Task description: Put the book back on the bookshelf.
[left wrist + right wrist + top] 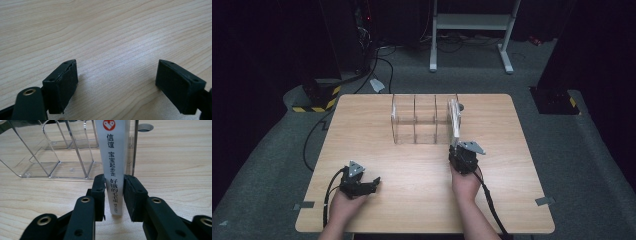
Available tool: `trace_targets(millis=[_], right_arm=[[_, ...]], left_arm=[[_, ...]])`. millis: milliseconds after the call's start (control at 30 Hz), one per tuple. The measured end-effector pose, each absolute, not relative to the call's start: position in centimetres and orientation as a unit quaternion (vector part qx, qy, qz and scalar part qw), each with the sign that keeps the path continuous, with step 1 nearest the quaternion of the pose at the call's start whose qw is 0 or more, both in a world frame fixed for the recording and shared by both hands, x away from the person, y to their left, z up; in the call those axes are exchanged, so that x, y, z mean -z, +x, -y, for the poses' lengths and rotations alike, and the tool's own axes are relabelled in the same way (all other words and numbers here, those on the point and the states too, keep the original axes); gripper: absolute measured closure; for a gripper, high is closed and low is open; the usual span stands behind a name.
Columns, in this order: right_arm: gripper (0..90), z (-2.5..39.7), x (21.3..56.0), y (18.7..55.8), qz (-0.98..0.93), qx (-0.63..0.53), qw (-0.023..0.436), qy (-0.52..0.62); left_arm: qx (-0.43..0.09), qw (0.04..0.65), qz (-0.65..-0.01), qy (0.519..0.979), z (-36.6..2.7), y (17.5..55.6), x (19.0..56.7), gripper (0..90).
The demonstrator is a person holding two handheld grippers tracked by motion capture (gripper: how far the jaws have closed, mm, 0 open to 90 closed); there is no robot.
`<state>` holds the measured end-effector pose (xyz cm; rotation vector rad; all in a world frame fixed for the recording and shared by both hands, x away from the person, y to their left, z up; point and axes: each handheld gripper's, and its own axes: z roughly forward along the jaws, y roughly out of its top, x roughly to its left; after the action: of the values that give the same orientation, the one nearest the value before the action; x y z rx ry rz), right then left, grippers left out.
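Dark grey floor runs all around your wooden table [377, 210], and black cables trail over it near a white metal stand [472, 30] at the back. On the far half of the table sits a clear plastic rack [414, 120] with a few slots in a row. A thin white book [455, 122] stands on its edge at the right end of that rack, at the rightmost slot, with its near end sticking out toward you. Its spine [114, 165] faces you in the right gripper view, with a red dot at the top and dark letters running down. Your right gripper [114, 195] has its two black jaws pressed on both sides of the spine, low down near the table, so it holds the book tight. Your left gripper [362, 185] rests on the table near your edge, well apart from the rack and the book. Its jaws are spread wide with bare wood between them, and they hold nothing.
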<state>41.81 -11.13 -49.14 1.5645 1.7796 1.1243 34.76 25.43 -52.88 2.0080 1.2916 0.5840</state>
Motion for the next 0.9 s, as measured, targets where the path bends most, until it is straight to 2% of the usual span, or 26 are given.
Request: trace_targets(millis=[100, 300, 567, 900], right_arm=[[63.8, 11.2, 49.0, 41.6, -0.663, -0.416, 0.259, 0.566], [62.1, 11.9, 48.7, 40.3, -0.675, -0.417, 0.276, 0.542], [69.8, 12.5, 47.6, 40.1, -0.67, -0.435, 0.281, 0.532], [72.7, 12.4, 47.3, 40.7, -0.664, -0.44, 0.274, 0.539]], left_arm=[[-0.224, 0.335, -0.495, 0.77, -25.4, 34.8, 52.9, 18.1], [-0.223, 0.335, -0.495, 0.771, -25.4, 34.8, 52.9, 18.1], [-0.223, 0.335, -0.495, 0.77, -25.4, 34.8, 52.9, 18.1], [-0.223, 0.335, -0.495, 0.77, -25.4, 34.8, 52.9, 18.1]])
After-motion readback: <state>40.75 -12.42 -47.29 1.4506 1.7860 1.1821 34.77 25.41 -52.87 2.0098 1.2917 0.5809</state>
